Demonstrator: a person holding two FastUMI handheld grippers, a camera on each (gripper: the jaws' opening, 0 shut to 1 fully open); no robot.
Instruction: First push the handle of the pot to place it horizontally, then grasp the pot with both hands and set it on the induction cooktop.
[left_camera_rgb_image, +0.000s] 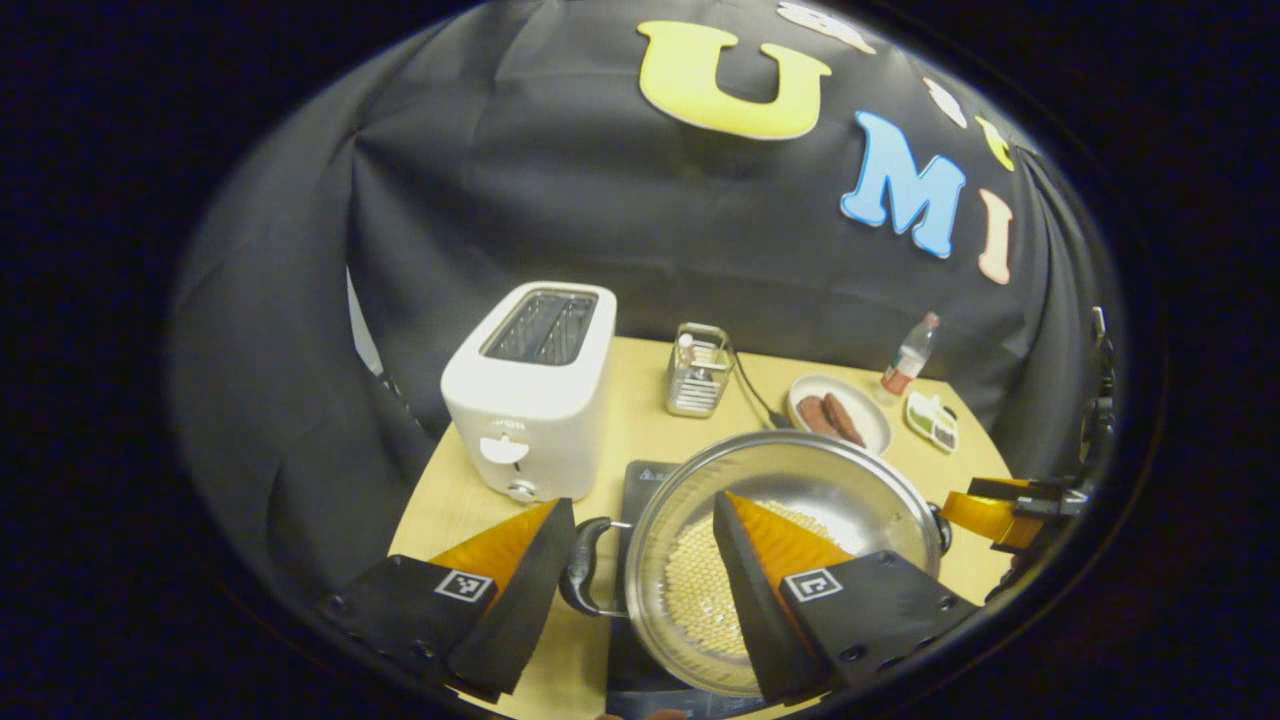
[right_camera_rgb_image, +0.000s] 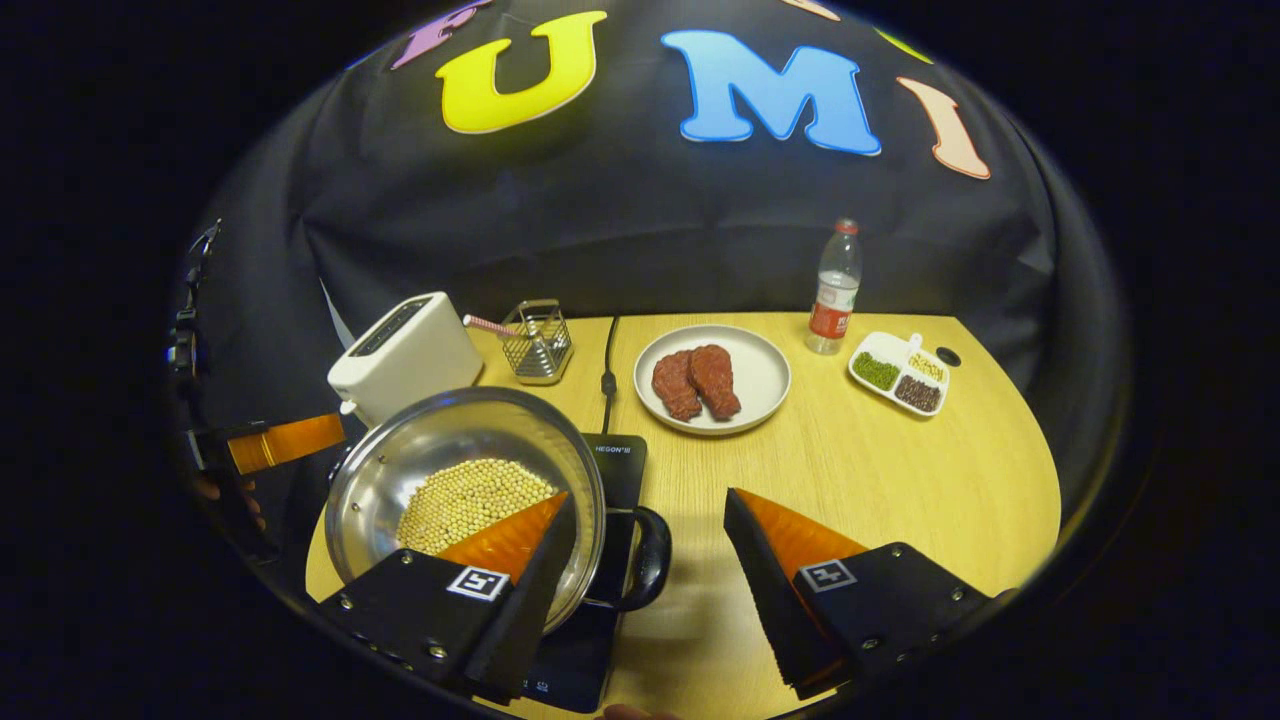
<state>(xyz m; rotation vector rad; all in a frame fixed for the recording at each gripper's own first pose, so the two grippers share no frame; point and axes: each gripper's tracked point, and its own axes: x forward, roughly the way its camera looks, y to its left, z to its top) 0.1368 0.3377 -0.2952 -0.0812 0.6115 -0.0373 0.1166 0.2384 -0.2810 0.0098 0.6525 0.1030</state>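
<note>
I see the pot (right_camera_rgb_image: 465, 490), with pale beans in its bottom, sitting over the induction cooktop (right_camera_rgb_image: 590, 600), its loop handles out to either side, so I judge the placing step at its end. My left gripper (left_camera_rgb_image: 640, 560) is spread, its fingers straddling the left handle (left_camera_rgb_image: 585, 565) without pressing it; my right gripper (right_camera_rgb_image: 650, 550) is spread likewise around the right handle (right_camera_rgb_image: 640, 560). Next I'd back both straight out, without nudging the pot. Behind stand the toaster (right_camera_rgb_image: 405, 350) and a plate (right_camera_rgb_image: 765, 375) of meat.
</note>
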